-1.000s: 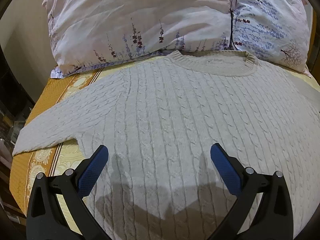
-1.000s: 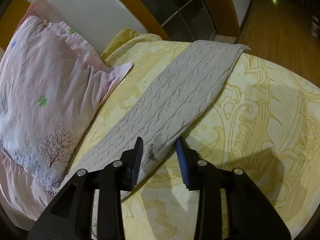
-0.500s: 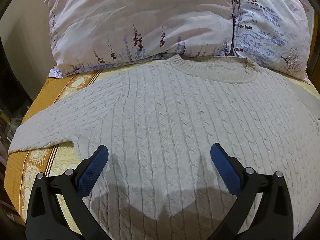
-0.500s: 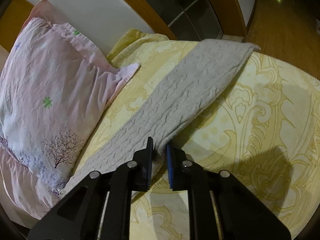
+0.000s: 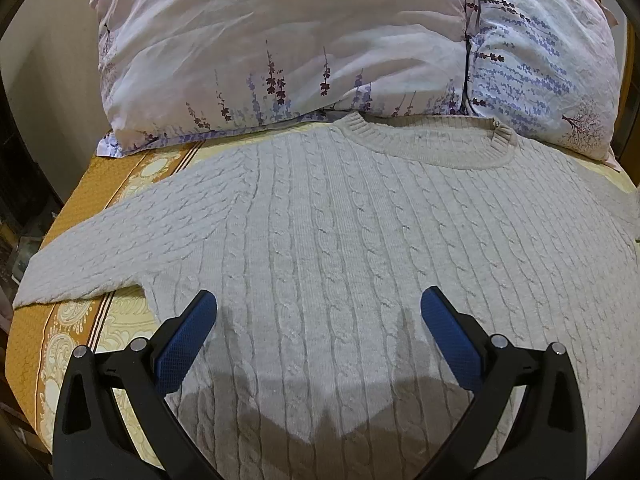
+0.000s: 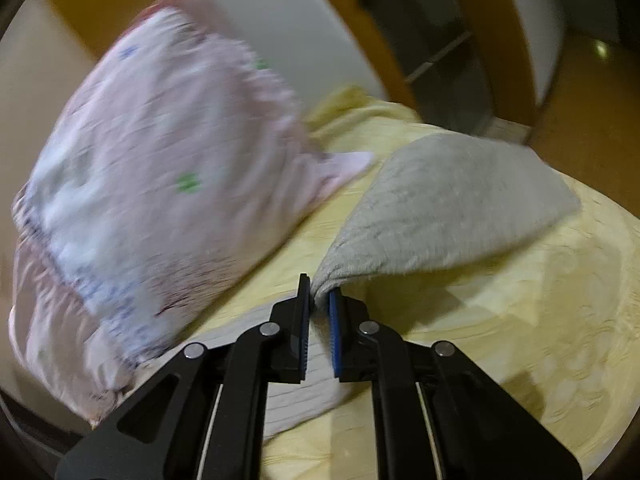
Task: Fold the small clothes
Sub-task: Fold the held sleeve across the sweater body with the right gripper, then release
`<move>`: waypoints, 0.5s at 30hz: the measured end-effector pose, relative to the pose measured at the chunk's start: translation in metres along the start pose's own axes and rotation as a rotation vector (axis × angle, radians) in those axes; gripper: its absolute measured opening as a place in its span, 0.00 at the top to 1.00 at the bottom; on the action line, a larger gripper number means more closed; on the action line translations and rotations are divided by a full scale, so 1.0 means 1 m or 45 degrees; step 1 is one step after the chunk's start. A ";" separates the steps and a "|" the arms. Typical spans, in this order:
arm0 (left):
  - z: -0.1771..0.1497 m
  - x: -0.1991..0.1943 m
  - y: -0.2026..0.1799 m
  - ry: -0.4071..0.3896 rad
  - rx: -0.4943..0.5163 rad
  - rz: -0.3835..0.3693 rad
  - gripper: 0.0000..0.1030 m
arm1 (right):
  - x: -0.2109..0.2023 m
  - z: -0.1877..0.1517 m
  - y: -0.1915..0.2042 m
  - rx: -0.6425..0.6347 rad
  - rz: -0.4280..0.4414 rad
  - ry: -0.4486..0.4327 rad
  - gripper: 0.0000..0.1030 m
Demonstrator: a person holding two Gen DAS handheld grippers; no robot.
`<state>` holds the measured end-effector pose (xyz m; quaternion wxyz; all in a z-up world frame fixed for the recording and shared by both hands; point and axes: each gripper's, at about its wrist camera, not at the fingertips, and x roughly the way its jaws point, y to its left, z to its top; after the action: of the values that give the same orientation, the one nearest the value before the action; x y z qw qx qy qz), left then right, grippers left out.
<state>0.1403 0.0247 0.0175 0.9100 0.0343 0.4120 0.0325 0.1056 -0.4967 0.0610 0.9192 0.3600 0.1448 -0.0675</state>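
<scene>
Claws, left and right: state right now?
Left claw: open, holding nothing, above the sweater.
Right claw: closed on the sweater sleeve, lifting it off the bedspread.

Sweater (image 5: pixel 360 232) flat on bed (image 5: pixel 88 184), collar touching pillows (image 5: pixel 280 40) behind.

Floral pillow (image 5: pixel 320 52), yellow patterned bedspread (image 6: pixel 520 340)

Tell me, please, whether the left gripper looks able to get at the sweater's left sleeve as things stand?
Probably yes. The left gripper hangs open over the sweater body, and the left sleeve lies flat on the bedspread beside it, with nothing on top or between them.
</scene>
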 end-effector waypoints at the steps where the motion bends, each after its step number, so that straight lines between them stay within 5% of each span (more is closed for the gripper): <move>1: 0.000 0.000 0.000 -0.001 0.001 -0.001 0.01 | -0.001 -0.003 0.010 -0.022 0.029 0.004 0.92; 9: 0.002 0.000 0.001 -0.009 -0.009 -0.059 0.01 | 0.005 -0.073 0.132 -0.323 0.368 0.216 0.92; 15: 0.005 -0.004 0.005 -0.023 -0.039 -0.262 0.01 | 0.038 -0.168 0.197 -0.565 0.418 0.509 0.92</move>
<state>0.1410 0.0290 0.0238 0.9126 -0.0217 0.4045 -0.0552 0.1498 -0.2390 0.0576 0.9271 0.1758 0.2735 0.1863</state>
